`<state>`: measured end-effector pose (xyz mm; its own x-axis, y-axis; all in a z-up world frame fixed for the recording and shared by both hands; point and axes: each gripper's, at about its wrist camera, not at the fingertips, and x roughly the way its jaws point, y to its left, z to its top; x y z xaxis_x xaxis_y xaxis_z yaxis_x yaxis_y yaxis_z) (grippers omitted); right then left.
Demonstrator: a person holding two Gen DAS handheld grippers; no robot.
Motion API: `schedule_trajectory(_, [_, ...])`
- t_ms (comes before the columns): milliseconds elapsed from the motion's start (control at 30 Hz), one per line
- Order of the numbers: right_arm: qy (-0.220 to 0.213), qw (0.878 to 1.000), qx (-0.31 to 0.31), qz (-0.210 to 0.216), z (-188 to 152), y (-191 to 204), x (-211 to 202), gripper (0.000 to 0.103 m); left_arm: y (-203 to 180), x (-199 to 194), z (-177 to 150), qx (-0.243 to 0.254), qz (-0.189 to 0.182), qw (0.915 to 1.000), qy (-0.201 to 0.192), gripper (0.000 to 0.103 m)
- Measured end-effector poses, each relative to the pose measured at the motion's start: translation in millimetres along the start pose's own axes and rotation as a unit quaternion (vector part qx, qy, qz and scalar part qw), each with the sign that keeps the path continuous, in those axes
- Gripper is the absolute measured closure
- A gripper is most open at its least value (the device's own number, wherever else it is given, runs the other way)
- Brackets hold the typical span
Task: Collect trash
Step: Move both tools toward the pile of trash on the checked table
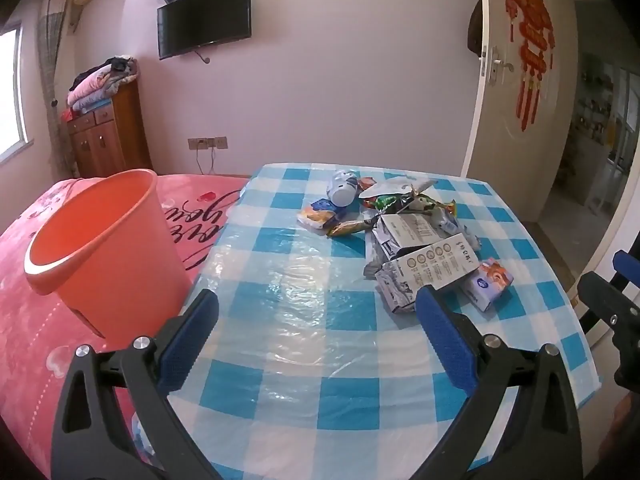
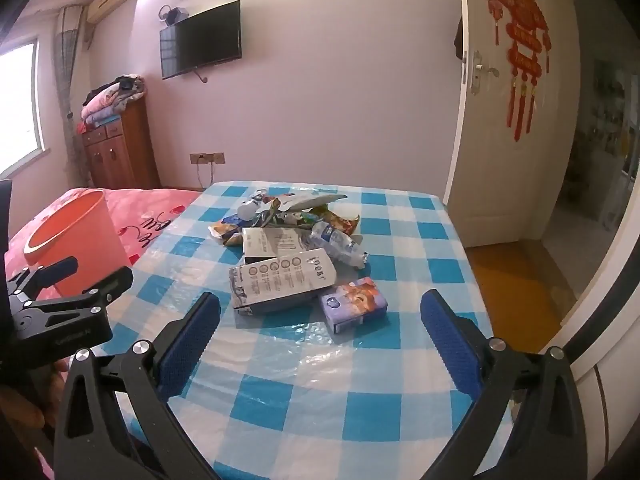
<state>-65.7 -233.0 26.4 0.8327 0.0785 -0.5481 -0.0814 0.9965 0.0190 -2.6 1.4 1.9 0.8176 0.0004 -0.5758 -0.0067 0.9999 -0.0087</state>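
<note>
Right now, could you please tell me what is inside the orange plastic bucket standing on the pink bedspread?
The orange plastic bucket shows only bare orange inner wall near its rim. Its bottom is hidden by the near wall in both views, so whether anything lies there cannot be told.

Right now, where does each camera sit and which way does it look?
Left wrist: on the left gripper, angled down at the checked table, orange bin on its left; the right gripper at the right edge.
Right wrist: on the right gripper, facing the small purple box; the left gripper at the left edge.
Shared: the trash pile, bin, TV.

Trash pile (image 1: 404,232) right of bucket (image 1: 108,240)
</note>
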Motion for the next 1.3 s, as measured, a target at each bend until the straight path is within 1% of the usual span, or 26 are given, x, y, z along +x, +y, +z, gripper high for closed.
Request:
schedule_trajectory(133, [-0.004,1.000,-0.002,-0.003,0,-1,-6,0.004,2,-6,1,-0.001,-0.001,1.0000,-0.003,0.004])
schedule_trajectory(167, [-0.005,1.000,-0.002,-0.005,0,-1,-7,0.004,-5,1,-1,-0.001,0.003,1.0000,-0.005,0.004])
schedule_trajectory(267, [-0.011,1.000,-0.001,-0.010,0,-2,-12,0.004,-9,-3,-4,-0.002,0.003,1.0000,-0.006,0.004])
schedule_trajectory(333, [-0.013,1.000,0.003,-0.011,1,-4,-14,0.004,-8,-5,-1,0.004,0.001,0.9998,-0.018,0.004])
schedule_trajectory(433, [-0.015,1.000,0.005,-0.019,1,-7,-15,0.004,-11,-8,-3,0.007,0.003,0.9999,-0.015,0.004])
schedule_trajectory(500, [-0.015,0.999,0.004,-0.028,1,-8,-13,0.004,-3,-4,-2,0.001,0.000,1.0000,0.001,0.004])
schedule_trajectory(600, [-0.013,0.999,0.007,-0.030,-1,-11,-10,0.004,-2,2,-3,0.002,0.000,0.9999,0.015,0.004])
schedule_trajectory(767, [-0.012,0.999,0.021,-0.029,-4,-17,-4,0.004,-3,12,-9,0.003,0.002,0.9997,0.024,0.004])
schedule_trajectory(833, [-0.006,0.999,0.026,-0.031,-5,-20,0,0.004,-3,15,-11,0.004,0.004,0.9997,0.023,0.004])
schedule_trajectory(933, [0.000,0.999,0.036,-0.030,-6,-25,8,0.004,-3,22,-13,0.005,0.004,0.9995,0.032,0.004])
schedule_trajectory(1033, [0.012,0.999,0.039,-0.029,-9,-27,19,0.004,-2,30,-15,0.008,0.004,0.9987,0.049,0.004])
schedule_trajectory(1200, [0.038,0.998,0.049,-0.014,-14,-32,40,0.004,-3,43,-20,0.010,0.001,0.9984,0.056,0.004])
schedule_trajectory(1300, [0.050,0.997,0.052,-0.006,-18,-34,51,0.004,-5,52,-24,0.013,-0.006,0.9976,0.067,0.004])
